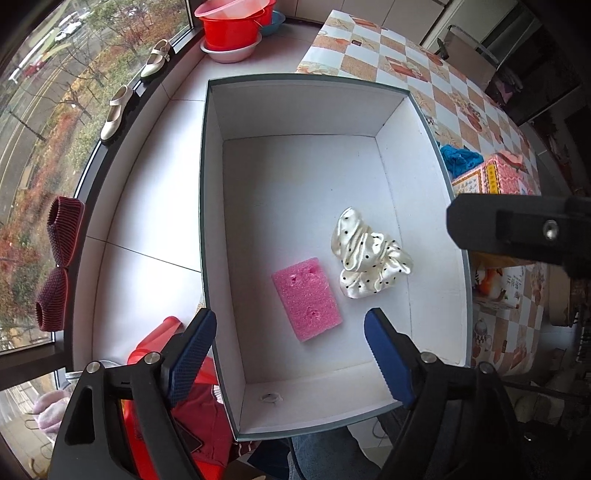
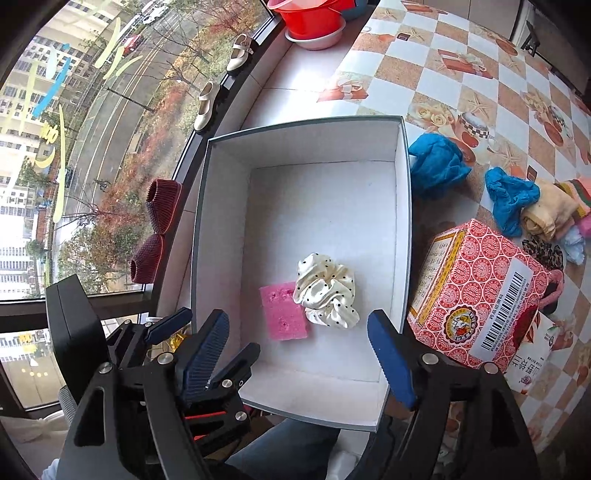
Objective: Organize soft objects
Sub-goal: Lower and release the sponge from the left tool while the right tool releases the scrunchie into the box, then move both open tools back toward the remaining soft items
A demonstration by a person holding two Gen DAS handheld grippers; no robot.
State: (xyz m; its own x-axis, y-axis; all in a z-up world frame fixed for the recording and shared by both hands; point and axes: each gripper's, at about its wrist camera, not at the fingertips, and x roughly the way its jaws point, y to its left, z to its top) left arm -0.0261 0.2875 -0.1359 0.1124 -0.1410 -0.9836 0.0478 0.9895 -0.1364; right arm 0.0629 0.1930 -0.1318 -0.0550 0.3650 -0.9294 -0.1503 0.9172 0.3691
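The pile of folded cloths (image 2: 557, 214) is cut off by the right edge of the right wrist view. The red basin (image 2: 308, 14) is cut by the top edge. The print on the patterned carton (image 2: 476, 291) is too small to read.

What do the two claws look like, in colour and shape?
Both look the same. The left claw has two black angular arms with triangular cut-outs and silver round screws, each ending in a dark blue ribbed pad. The right claw has the same black frame and blue ribbed pads. No cables show.
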